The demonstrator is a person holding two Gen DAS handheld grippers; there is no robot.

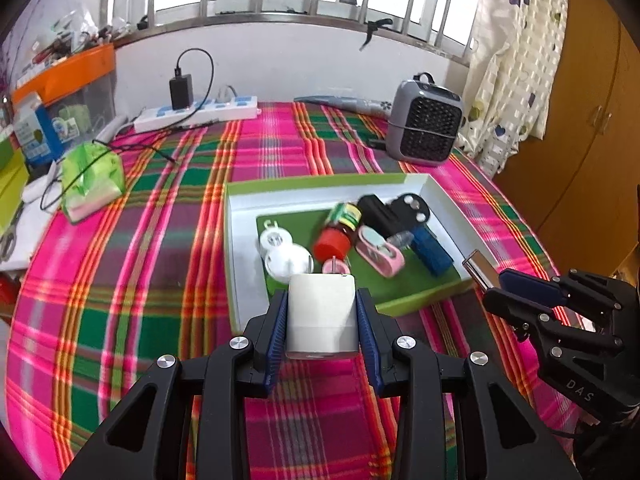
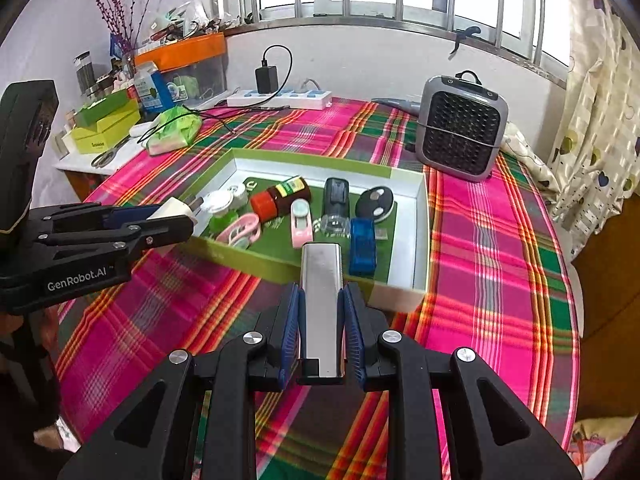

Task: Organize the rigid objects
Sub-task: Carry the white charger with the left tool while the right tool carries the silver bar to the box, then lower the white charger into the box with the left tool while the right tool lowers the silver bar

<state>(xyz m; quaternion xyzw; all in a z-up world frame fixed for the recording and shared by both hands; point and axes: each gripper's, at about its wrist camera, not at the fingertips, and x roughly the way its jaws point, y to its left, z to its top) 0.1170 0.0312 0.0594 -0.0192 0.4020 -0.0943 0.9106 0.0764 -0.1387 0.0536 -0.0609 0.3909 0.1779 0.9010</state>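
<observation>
Left claw (image 1: 322, 312) clamped on a white charger (image 1: 322, 316), right claw (image 2: 320, 320) on a metal bar (image 2: 322, 304); both were held just short of the tray (image 1: 236, 240), presumably for sorting among its items

My left claw (image 1: 322, 312) covers the sides and lower end of the white charger (image 1: 322, 308), and that charger in turn hides part of the small pink piece (image 1: 335, 267) behind it in the green tray (image 1: 236, 216). The silver bar (image 2: 322, 304) in my right claw (image 2: 322, 320) blocks the tray's near wall, and its bottom end sits behind a dark piece I cannot identify. The clutter on the windowsill (image 2: 180, 24) is too small to tell apart, and my claw arms run off the bottom edge in both views.
</observation>
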